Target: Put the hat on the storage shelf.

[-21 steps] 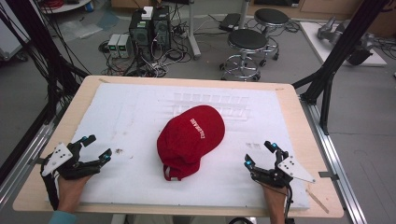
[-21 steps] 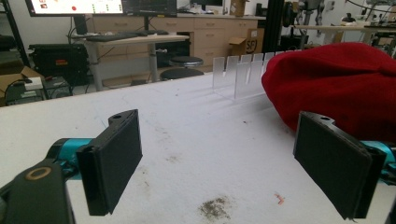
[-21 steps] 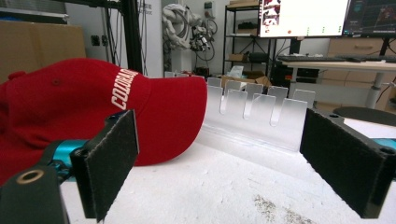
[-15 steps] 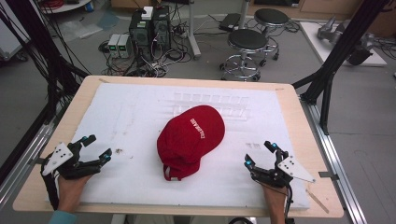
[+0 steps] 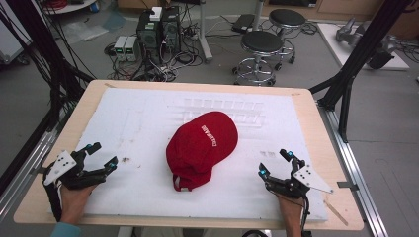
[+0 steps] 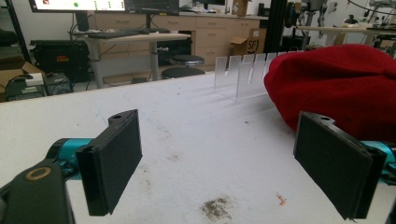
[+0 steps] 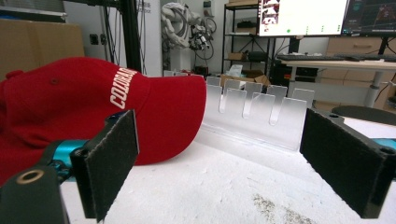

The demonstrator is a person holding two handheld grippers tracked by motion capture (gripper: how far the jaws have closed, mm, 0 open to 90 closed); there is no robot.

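Red cap (image 5: 202, 148) lying mid-pad on the white foam (image 5: 148, 123), crown toward the far side, strap end toward the near edge; white lettering across the panel. Just beyond it, touching or nearly so — a clear slotted rack (image 5: 222, 109), upright tabs visible from both gripper views. Left gripper (image 5: 101, 155) low at the near left corner, held in a hand (image 5: 74, 202), jaws spread wide, nothing between them; cap well apart to its right. Right gripper (image 5: 274, 163) at the near right, likewise gaping and empty — cap off to its left, rack straight ahead. Dark smudge (image 6: 215, 207) on the foam below the left jaws.
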